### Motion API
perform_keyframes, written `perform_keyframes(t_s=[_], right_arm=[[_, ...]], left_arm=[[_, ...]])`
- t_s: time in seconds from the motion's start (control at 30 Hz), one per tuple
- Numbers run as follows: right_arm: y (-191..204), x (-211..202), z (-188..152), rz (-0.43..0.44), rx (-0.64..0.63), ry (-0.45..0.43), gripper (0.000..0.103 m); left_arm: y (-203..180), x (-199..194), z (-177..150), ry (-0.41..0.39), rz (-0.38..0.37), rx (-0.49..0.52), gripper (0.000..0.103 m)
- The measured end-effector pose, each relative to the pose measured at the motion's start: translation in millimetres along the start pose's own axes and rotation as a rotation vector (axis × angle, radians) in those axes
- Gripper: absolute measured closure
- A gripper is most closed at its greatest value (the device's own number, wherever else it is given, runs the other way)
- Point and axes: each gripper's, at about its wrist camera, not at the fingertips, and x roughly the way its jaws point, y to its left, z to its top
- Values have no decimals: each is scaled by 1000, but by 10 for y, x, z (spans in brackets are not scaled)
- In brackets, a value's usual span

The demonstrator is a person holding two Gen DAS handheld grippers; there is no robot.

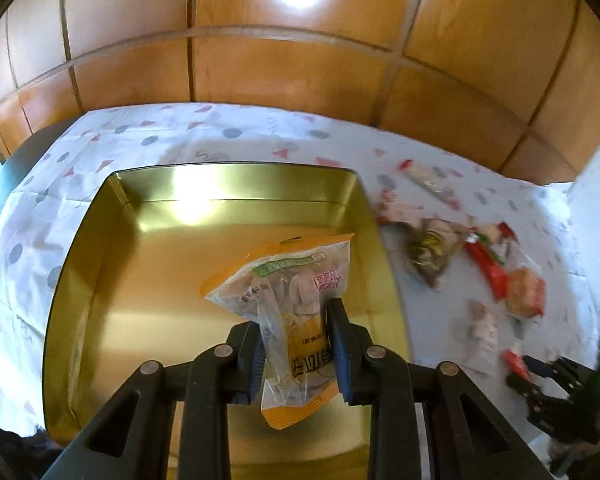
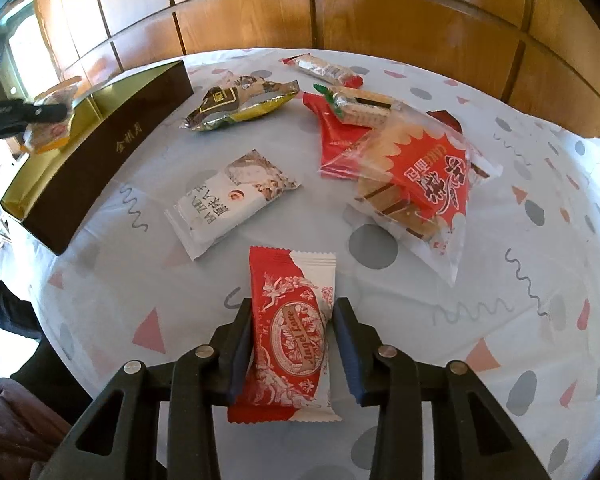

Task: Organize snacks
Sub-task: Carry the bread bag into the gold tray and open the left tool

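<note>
**Mia:** What is the right gripper [image 2: 294, 306] doing?

**Ben:** A flat red-and-white wrapped snack packet [image 2: 290, 332] lies right between its two fingers. The packet's long side runs the same way as the fingers, so they stand on its two long edges. The jaws are only a little apart. I cannot tell if they are squeezing it yet or just touching.

**Mia:** Where does it need to go?

**Ben:** I think into the shiny gold tin box with brown outer walls [image 1: 236, 184]. The packet is on the spotty white tablecloth [image 2: 400, 320], well off to the right of the tin. So the hand has to lift it and go left.

**Mia:** And the left gripper [image 1: 295, 316]?

**Ben:** It is pinching a see-through snack bag with orange ends [image 1: 296, 276] around its middle. The bag hangs over the tin, nearer the tin's right wall. The tin floor looks bare under it. That hand is much closer to the tin.

**Mia:** What else is waiting?

**Ben:** Just right of the tin lies a white pillow packet [image 2: 228, 200]. Further right is a big clear bag with a red label [image 2: 420, 184], on top of a red wrapper. Far back, near the tin's far corner, is a brown-and-yellow foil bag [image 2: 240, 104].

**Mia:** So lots left?

**Ben:** Yes, I think most are still outside.
</note>
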Motion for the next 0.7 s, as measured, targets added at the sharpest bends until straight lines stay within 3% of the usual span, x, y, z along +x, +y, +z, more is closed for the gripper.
perform_keyframes(t_s=[0.23,0.37,0.5,0.7], right_arm=[[31,14,21,-24,1,2,63],[33,14,14,-30,6,-5,63],[24,3,-11,-30,12,-17,63],[26,-11,-26,-40,22,-34,63]], left_arm=[[-43,501,380,31,7,40,74],[-109,678,515,17,-9,0,71],[-129,633,486,2,-10,-29,59],[-147,416,202,-10,86,-36,59]])
